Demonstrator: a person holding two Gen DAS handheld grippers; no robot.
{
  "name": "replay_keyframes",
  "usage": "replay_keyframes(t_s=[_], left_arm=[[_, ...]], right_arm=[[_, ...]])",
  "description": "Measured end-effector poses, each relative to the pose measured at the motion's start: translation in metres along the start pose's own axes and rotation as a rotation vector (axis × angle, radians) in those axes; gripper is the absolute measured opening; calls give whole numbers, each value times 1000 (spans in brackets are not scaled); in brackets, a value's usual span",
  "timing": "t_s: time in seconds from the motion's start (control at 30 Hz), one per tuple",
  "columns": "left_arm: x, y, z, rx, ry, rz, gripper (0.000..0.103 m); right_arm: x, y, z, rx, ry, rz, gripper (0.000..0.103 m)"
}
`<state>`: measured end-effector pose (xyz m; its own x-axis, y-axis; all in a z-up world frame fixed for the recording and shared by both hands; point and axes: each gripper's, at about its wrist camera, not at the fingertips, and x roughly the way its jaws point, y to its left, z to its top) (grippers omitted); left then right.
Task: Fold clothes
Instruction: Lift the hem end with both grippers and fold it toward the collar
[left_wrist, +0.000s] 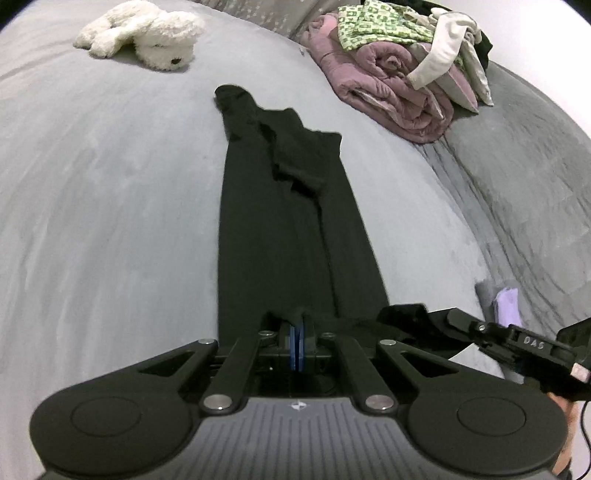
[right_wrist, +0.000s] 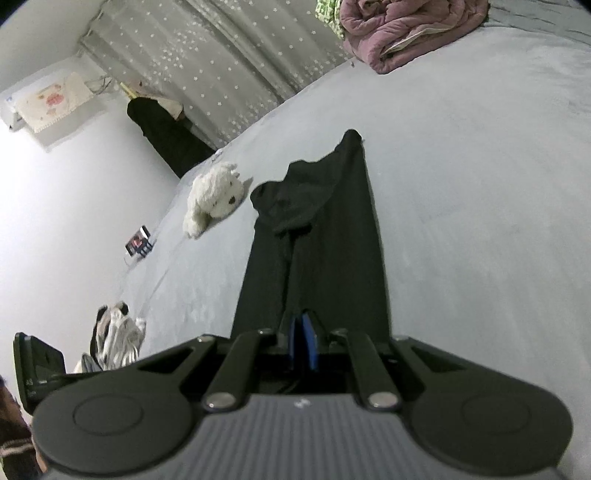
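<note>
a grey bed (left_wrist: 110, 206) fills both views, with a star-dotted curtain (right_wrist: 229, 55) behind it, a white plush dog (left_wrist: 147, 40) near the far edge and a heap of unfolded clothes (left_wrist: 399, 62) off to one side. the black leggings (left_wrist: 291, 221) lie stretched on the bed, their long axis running straight away from both pairs of tongs toward the far feet ends. the left tongs (left_wrist: 297, 328) are pinched fully together on the near end of the dark fabric. the right tongs (right_wrist: 303, 332) are likewise clamped on that near edge, just beside the left ones. both hands sit at the same end, so neither is nearer; the fold likely means carrying this end forward along the garment's length.
</note>
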<state>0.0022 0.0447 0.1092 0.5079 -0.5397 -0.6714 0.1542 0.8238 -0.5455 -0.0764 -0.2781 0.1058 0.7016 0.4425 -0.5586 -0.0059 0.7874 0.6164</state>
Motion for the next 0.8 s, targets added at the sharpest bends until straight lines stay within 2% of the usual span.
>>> replay_keyframes(t_s=[0.37,0.8], left_arm=[[43,2,94,-62,-39,-20,0],[121,24,195,-115,-56,25,0]], right_arm=[[66,-7,76,74,-15,30,7],[168,-28,159,156,-32,24,7]])
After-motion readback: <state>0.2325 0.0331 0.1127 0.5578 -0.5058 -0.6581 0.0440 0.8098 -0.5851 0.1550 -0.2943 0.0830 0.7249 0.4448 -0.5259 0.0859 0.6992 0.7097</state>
